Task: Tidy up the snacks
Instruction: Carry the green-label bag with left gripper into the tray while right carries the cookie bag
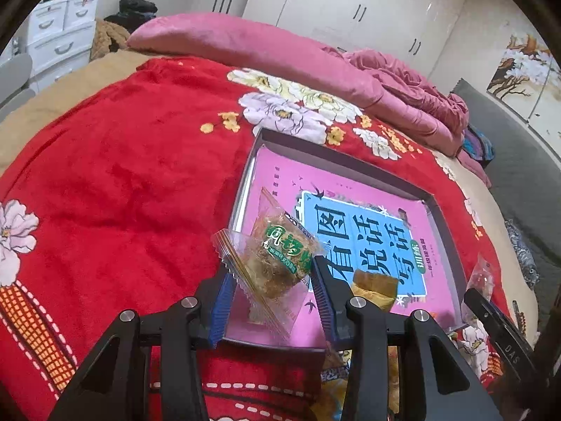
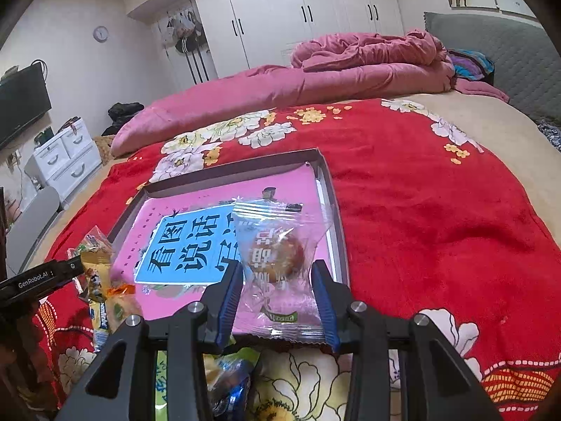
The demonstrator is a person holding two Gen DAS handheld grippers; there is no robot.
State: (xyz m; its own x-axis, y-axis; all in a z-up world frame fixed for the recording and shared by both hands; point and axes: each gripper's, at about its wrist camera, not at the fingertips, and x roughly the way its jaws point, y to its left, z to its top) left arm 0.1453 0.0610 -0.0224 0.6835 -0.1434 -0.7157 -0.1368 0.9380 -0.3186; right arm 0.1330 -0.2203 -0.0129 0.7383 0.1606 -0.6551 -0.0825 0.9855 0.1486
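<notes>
In the left wrist view my left gripper is shut on a clear packet with a green label and a brown shredded cake, held over the near left corner of a shallow grey tray. A pink and blue book lines the tray. In the right wrist view my right gripper is shut on a clear packet with a round brown pastry, above the near right part of the same tray. Each gripper shows at the other view's edge: the right gripper, the left gripper.
The tray lies on a red flowered blanket on a bed. A yellow-wrapped snack sits by my left gripper's finger. More packets lie near the tray's front and left corner. A pink quilt is piled behind.
</notes>
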